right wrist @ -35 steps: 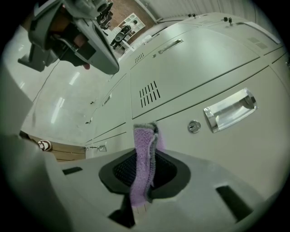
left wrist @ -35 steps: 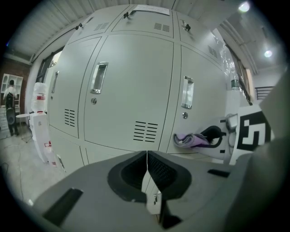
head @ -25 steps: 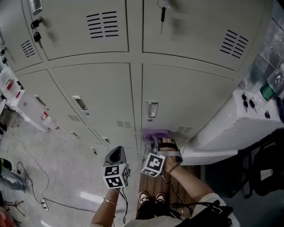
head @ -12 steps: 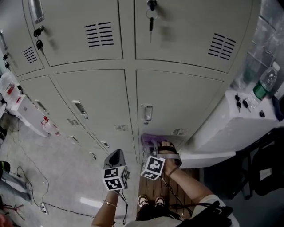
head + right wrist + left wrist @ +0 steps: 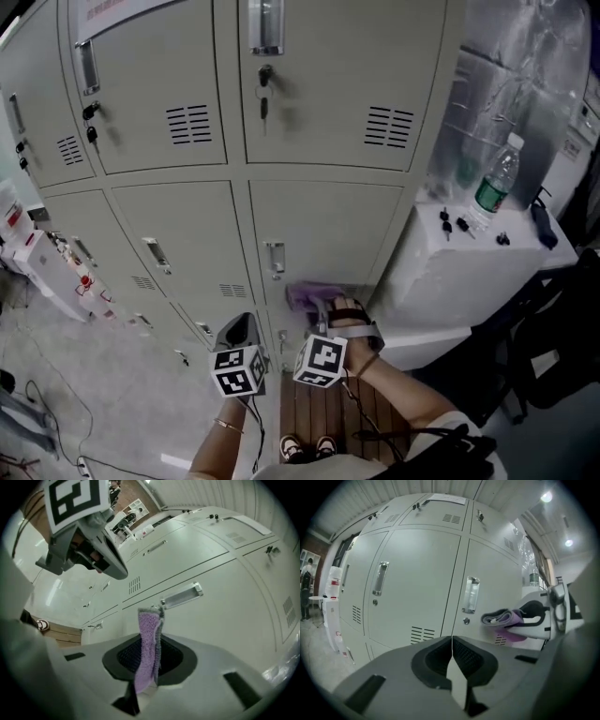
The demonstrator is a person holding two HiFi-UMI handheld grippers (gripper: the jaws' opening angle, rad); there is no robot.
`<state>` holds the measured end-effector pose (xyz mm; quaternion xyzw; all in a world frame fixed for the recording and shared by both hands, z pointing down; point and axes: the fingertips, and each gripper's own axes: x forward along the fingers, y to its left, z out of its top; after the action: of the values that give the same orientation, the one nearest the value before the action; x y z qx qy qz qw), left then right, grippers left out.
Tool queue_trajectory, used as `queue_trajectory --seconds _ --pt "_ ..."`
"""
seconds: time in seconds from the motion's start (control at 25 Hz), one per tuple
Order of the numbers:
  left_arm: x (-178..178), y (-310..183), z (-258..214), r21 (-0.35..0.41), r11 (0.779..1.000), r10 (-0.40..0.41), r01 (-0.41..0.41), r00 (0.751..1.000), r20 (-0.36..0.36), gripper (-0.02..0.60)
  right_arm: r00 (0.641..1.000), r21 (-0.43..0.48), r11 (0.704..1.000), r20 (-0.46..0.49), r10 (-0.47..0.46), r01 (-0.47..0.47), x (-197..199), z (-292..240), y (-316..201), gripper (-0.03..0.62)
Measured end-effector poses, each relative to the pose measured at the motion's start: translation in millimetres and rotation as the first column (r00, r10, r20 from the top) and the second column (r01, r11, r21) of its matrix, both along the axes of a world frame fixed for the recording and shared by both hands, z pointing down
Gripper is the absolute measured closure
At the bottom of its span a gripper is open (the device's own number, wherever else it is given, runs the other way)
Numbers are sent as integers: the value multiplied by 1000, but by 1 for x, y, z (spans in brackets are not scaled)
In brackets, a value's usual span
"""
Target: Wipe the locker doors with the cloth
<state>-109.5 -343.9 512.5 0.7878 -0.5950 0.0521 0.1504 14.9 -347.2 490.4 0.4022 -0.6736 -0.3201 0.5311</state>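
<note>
Pinching a folded purple cloth between its closed jaws, the right gripper holds it up at the lower part of a grey locker door in the middle row. The cloth sits just below and to the right of that door's recessed handle, near a small set of vent slots at the door's bottom edge. It looks pressed to the metal, though the angle is too steep to confirm contact.

The left gripper has its jaws fully together with nothing between them. It hangs beside the right gripper, on its left and a little lower, pointing at the seam between this door and the next one over, and is apart from the lockers.

On the door above, a bunch of keys hangs from the lock. To the right of the lockers stands a white cabinet with a green-labelled water bottle upright on its top. The person's shoes show on wooden slats at the bottom of the head view.
</note>
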Motion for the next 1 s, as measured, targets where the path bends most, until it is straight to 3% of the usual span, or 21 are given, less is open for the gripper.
queue_trajectory --seconds 0.2,0.36,0.52,0.68,1.0 --pt "24 -2 -40 57 998 32 -32 999 -4 572 999 118 993 -33 14 -10 23 -58 8 536" --pt "37 -6 -79 125 991 49 -49 999 6 572 998 240 971 -66 19 -3 37 -110 9 536" --pt "48 -6 -102 150 987 61 -61 998 6 572 996 338 941 -90 24 8 46 -155 12 536" --pt "50 -9 -127 189 980 60 -63 998 21 572 990 448 893 -139 37 29 50 -197 11 536" --pt "58 -8 -153 243 968 65 -65 998 10 572 982 514 857 -173 75 25 58 -233 7 536"
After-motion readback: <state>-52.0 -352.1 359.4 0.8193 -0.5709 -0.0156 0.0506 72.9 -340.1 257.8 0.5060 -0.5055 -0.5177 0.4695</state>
